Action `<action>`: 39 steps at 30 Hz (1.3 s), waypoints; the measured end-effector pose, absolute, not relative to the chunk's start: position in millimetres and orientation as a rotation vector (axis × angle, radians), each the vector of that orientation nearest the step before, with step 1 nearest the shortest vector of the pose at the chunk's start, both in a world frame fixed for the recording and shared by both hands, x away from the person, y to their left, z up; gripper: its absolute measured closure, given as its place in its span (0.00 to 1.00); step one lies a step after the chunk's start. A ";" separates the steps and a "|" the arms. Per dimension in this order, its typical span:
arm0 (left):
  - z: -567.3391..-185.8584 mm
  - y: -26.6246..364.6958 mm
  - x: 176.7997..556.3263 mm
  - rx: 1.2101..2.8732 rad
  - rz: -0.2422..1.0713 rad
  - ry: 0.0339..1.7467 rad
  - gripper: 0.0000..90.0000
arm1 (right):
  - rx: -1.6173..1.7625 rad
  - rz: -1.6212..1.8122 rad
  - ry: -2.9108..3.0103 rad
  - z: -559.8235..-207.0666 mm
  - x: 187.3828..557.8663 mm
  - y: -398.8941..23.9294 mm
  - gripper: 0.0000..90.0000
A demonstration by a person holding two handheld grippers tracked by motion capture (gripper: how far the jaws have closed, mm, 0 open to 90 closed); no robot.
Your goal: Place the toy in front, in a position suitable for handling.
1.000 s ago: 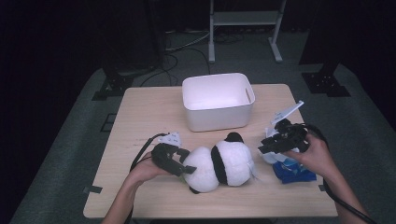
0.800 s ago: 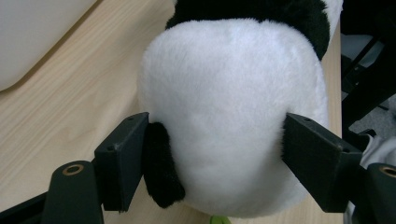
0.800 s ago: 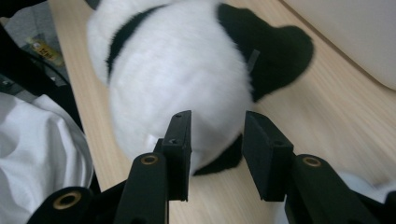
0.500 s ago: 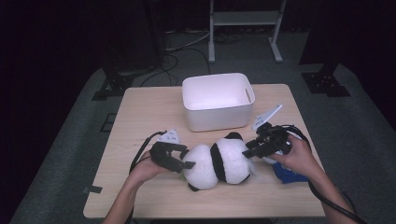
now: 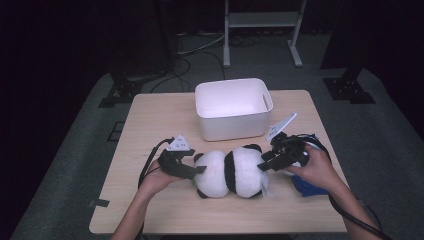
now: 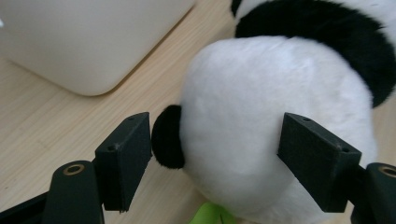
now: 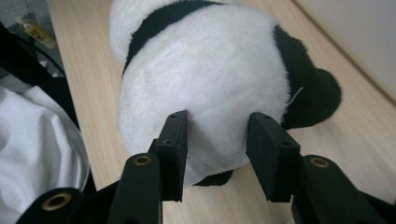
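- High view: we have the plush panda (image 5: 232, 171) lying on its side on the wooden table (image 5: 150, 130), just in front of the white bin (image 5: 234, 107). Our left gripper (image 5: 197, 170) meets one end of the toy and our right gripper (image 5: 262, 166) the other; a blue cloth (image 5: 307, 184) lies under the right hand.
- Left gripper view: our jaws stand well apart around the panda's white head, one pad beside the black ear and the other against the far cheek. We cannot tell whether they press or merely bracket the fur.
- Right gripper view: our jaws have just been opening, and the panda's white rump sits between them, with both pads touching or dimpling the plush.
- Step in hand, as we judge it: we are taking a two-ended hold on the toy, probably to carry it into the bin.
- Next move: we need both grips closed firmly on the soft body, then a level, matched lift that clears the bin's near wall.
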State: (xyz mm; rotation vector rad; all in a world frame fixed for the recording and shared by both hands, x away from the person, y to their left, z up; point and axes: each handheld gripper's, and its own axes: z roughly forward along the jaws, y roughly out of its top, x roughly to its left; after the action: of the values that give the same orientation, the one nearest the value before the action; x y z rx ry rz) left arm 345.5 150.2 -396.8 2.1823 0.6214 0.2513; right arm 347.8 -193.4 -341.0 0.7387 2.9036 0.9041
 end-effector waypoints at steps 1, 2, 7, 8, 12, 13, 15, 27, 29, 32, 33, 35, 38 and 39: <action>-395.9 150.9 345.1 2.184 0.242 0.613 0.27 | 0.737 0.906 2.898 -339.8 348.4 -193.5 0.63; -395.7 150.8 344.6 2.183 0.233 0.609 0.27 | 0.727 0.904 2.890 -338.5 349.4 -193.6 0.62; -394.6 153.2 342.9 2.186 0.230 0.592 0.27 | 0.709 0.902 2.871 -332.7 355.0 -188.9 0.61; -394.5 154.3 342.6 2.184 0.230 0.591 0.27 | 0.698 0.903 2.870 -331.4 356.6 -188.1 0.61; -393.8 160.6 341.0 2.179 0.234 0.596 0.26 | 0.695 0.918 2.864 -326.5 364.5 -183.4 0.60; -393.8 162.6 340.4 2.177 0.238 0.600 0.25 | 0.688 0.922 2.863 -325.8 366.4 -182.0 0.60; -393.7 167.7 340.2 2.171 0.245 0.612 0.25 | 0.689 0.928 2.862 -324.5 370.4 -179.1 0.59; -400.5 198.9 340.0 2.148 0.294 0.701 0.18 | 0.647 0.947 2.854 -315.7 400.4 -166.7 0.55; -401.6 203.3 339.5 2.143 0.301 0.725 0.16 | 0.645 0.943 2.850 -312.0 406.0 -164.8 0.55; -403.4 209.1 339.2 2.137 0.305 0.746 0.13 | 0.647 0.945 2.848 -306.3 414.0 -161.7 0.54; -403.8 210.9 339.4 2.138 0.308 0.754 0.11 | 0.640 0.946 2.848 -304.7 417.0 -160.6 0.54; -404.4 213.9 338.9 2.134 0.315 0.765 0.11 | 0.628 0.950 2.850 -302.0 422.9 -157.7 0.54; -404.6 217.0 338.8 2.133 0.322 0.774 0.10 | 0.616 0.953 2.852 -298.2 432.3 -152.3 0.54; -404.7 219.4 338.5 2.138 0.332 0.778 0.10 | 0.608 0.949 2.855 -297.4 434.5 -151.1 0.54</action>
State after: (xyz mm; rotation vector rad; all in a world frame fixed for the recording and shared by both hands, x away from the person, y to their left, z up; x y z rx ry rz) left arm 338.5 219.4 -404.7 2.1375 0.7775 0.3324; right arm 434.5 -151.1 -297.4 0.6078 2.8554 0.9493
